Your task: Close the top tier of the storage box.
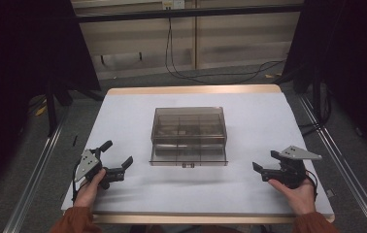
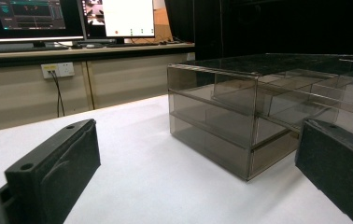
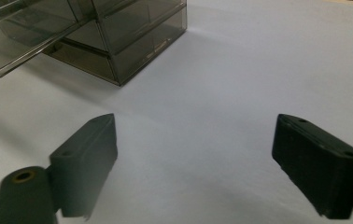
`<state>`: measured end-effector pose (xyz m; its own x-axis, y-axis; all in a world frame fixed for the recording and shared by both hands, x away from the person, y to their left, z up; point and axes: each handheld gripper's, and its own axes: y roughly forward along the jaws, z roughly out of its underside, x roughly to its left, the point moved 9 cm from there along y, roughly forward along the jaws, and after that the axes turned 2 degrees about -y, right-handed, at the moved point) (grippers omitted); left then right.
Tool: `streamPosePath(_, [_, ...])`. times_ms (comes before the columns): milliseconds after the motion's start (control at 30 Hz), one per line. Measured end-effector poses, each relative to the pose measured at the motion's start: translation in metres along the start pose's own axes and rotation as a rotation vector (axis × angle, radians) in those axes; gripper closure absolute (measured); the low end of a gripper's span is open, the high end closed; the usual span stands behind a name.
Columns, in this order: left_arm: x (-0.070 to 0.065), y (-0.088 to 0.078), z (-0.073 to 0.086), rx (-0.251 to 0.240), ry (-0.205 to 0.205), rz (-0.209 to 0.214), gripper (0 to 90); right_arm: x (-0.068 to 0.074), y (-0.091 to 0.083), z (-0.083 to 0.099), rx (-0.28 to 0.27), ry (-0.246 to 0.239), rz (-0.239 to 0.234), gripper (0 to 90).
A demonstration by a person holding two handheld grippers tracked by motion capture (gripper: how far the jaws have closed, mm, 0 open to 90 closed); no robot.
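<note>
Left tongs [image 1: 118, 154] and right tongs [image 1: 264, 161] rest low in the person's hands, well apart, both with jaws spread wide and empty.

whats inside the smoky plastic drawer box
Through the tinted walls of the drawer box, dividers split it into compartments, and a drawer sticks out in front. A small dark shape shows inside; the tint hides what it is.
</note>
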<state>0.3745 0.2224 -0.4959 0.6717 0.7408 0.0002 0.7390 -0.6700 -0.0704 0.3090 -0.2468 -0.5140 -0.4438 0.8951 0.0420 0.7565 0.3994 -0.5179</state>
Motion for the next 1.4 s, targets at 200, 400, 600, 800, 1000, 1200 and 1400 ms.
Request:
streamPosePath(200, [0.0,0.0,0.0,-0.006,-0.008,0.0,0.0,-0.001,-0.001,0.0,-0.007,0.012,-0.001,14.1])
streamPosePath(400, [0.0,0.0,0.0,-0.003,0.002,0.007,0.0,0.012,-0.001,0.001,-0.003,-0.003,-0.055,29.2])
streamPosePath(600, [0.0,0.0,0.0,-0.002,0.004,0.007,0.0,0.024,-0.008,-0.005,-0.05,0.007,-0.107,45.6])
streamPosePath(800, [0.0,0.0,0.0,-0.002,0.003,0.008,0.0,0.038,-0.01,-0.006,-0.046,-0.009,-0.16,56.7])
streamPosePath(1000, [0.0,0.0,0.0,-0.002,0.001,0.007,0.0,0.053,-0.01,-0.007,-0.033,-0.034,-0.207,63.3])
streamPosePath(1200, [0.0,0.0,0.0,-0.002,0.003,0.008,0.0,0.064,-0.008,-0.005,-0.016,-0.055,-0.243,69.8])
streamPosePath(1400, [0.0,0.0,0.0,-0.003,0.003,0.007,0.0,0.074,-0.008,-0.006,-0.014,-0.062,-0.283,80.0])
